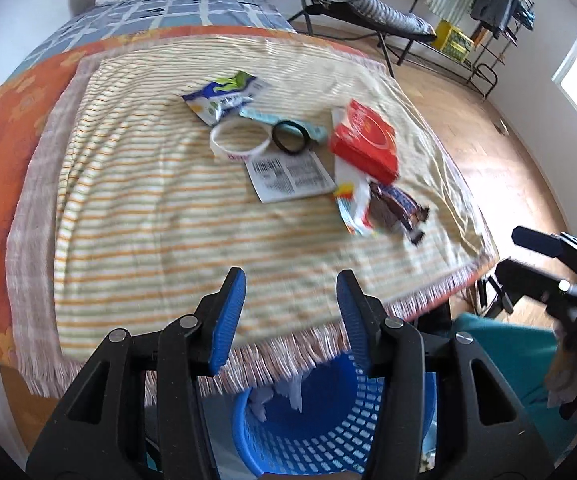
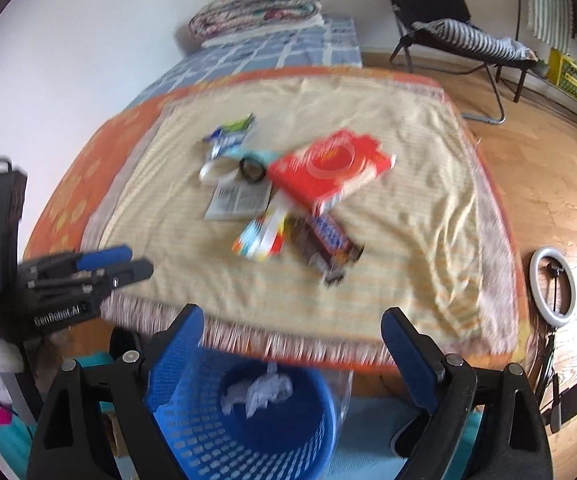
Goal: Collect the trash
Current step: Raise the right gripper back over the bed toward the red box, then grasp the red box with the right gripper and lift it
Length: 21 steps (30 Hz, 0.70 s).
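Note:
Trash lies on a striped cloth (image 1: 148,208) on the bed: a red box (image 1: 366,140) (image 2: 328,168), a brown candy wrapper (image 1: 398,210) (image 2: 324,244), a colourful wrapper (image 1: 352,204) (image 2: 262,236), a white label paper (image 1: 288,176) (image 2: 238,198), a white ring (image 1: 240,140), a black ring (image 1: 290,142) and a blue-green packet (image 1: 224,96) (image 2: 228,134). A blue basket (image 1: 308,436) (image 2: 248,420) holds crumpled white paper (image 2: 260,390). My left gripper (image 1: 290,320) and right gripper (image 2: 292,356) are open and empty above the basket.
The bed edge with fringe (image 2: 288,344) is just beyond the basket. A black lounge chair (image 2: 460,28) and a clothes rack (image 1: 488,12) stand on the wooden floor at right. A ring light (image 2: 554,284) stands by the bed's right corner. A folded quilt (image 2: 256,8) lies at the bed's head.

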{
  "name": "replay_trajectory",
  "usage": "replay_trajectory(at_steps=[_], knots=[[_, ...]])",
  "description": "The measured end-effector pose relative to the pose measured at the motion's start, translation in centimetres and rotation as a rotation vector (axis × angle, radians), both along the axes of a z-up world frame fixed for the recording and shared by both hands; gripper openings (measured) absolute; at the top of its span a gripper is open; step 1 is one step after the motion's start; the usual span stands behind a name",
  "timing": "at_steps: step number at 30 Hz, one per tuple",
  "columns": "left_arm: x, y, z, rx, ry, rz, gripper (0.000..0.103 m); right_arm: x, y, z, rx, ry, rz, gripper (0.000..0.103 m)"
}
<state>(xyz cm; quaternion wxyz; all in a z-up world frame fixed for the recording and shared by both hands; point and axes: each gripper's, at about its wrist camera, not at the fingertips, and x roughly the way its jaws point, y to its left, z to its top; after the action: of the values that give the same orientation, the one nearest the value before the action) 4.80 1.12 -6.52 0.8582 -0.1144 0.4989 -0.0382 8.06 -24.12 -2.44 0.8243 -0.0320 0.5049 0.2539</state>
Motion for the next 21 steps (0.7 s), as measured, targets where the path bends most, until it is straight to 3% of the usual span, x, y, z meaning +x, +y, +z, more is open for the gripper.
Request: replay_trajectory(at_steps=[4, 9, 14, 21], knots=[[1.5, 1.0, -0.1, -0.010, 0.002, 0.027, 0.048, 3.1, 0.5, 1.0, 0.011, -0.032, -0.030, 0.092], [3.4, 1.5, -0.2, -0.008, -0.009, 0.032, 0.048, 7.4, 1.1, 0.7, 0.046, -0.008, -0.080, 0.092], [5.6, 2.0, -0.5, 0.000, -0.017, 0.036, 0.048, 11.4, 1.0, -1.8, 0.073, 0.050, -0.149, 0.092], [9.5, 3.6, -1.7, -0.027, -0.003, 0.098, 0.048, 15.5, -0.5, -6.6, 0.177, 0.214, -0.251, 0.089]])
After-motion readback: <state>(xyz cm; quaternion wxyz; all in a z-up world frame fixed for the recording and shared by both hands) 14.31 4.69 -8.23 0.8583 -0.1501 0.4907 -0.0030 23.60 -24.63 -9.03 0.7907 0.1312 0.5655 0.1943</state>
